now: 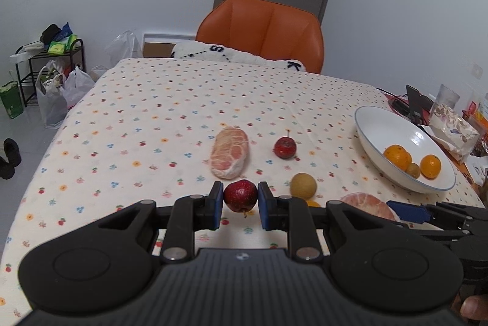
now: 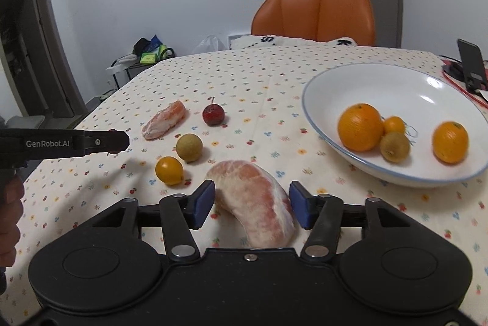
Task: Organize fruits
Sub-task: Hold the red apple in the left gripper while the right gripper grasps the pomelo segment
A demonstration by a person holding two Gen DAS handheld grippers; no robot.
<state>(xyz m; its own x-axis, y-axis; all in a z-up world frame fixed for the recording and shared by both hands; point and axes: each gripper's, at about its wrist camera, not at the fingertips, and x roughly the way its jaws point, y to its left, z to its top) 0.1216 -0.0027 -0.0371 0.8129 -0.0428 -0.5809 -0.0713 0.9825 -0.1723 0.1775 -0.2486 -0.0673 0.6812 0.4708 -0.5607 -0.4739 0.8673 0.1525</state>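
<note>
Nearest the camera: right gripper (image 2: 250,208), low centre of the right wrist view, jaws wide open and straddling the big pomelo wedge (image 2: 254,199); left pad about touching its flank, right pad just clear, nothing gripped
Wedge axis: long and curved, running from the upper left between the pads down toward the camera, so the jaws would close across its width
Left gripper (image 1: 240,199): jaws closed narrow on the red fruit (image 1: 240,195), stem hanging down, seemingly lifted just off the desk (image 1: 137,112)
Bowl (image 2: 323,76): right side of both views, holding oranges and a brown fruit; nearer the right gripper than the left
Loose on the desk: second wedge (image 1: 230,152), another red fruit (image 1: 285,147), brown round fruit (image 2: 189,147), small orange (image 2: 169,170)
Judgement: right must close before lifting; left carries rightward across to the bowl
</note>
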